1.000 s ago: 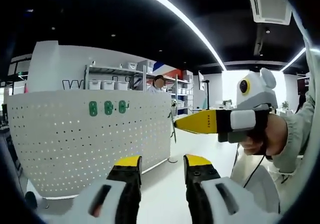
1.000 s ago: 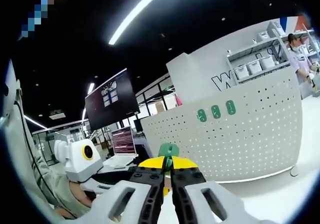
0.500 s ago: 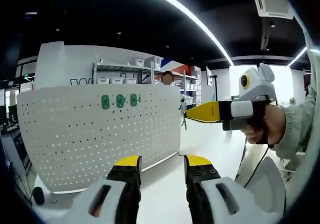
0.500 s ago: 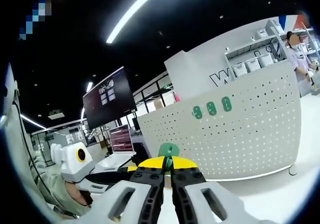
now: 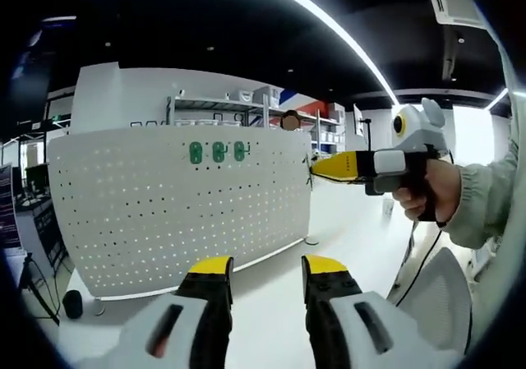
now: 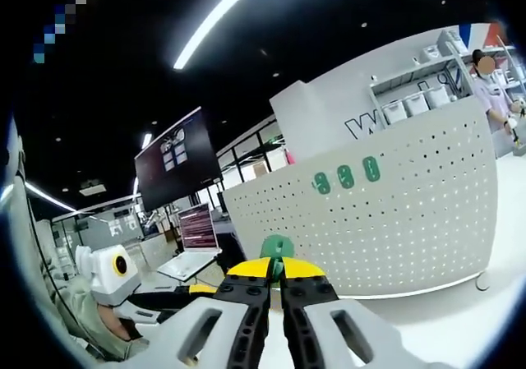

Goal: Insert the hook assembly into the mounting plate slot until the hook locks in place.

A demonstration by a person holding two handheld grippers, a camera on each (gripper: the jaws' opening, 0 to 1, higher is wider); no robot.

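Since a second ago, the left gripper view has swung, so the pegboard (image 5: pixel 177 209) sits further right and the right gripper (image 5: pixel 316 167) appears higher and nearer the board's right edge. In this view, the left gripper (image 5: pixel 265 264) rises from the bottom with its yellow-tipped jaws apart and nothing between them. The white pegboard stands upright on a white table (image 5: pixel 271 303), with three green hooks (image 5: pixel 217 151) in a row near its top edge. A hand (image 5: pixel 427 190) holds the right gripper level, tip just beside the board's right edge; whether it touches is unclear.

From the right gripper view, the jaws are closed on a green hook (image 6: pixel 277 247), which stands up between the yellow tips. Behind it is the pegboard (image 6: pixel 386 221), carrying three green hooks (image 6: pixel 346 177) near its top. The left gripper (image 6: pixel 193 289) reaches in from the lower left. A dark screen (image 6: pixel 177 172) hangs further back.
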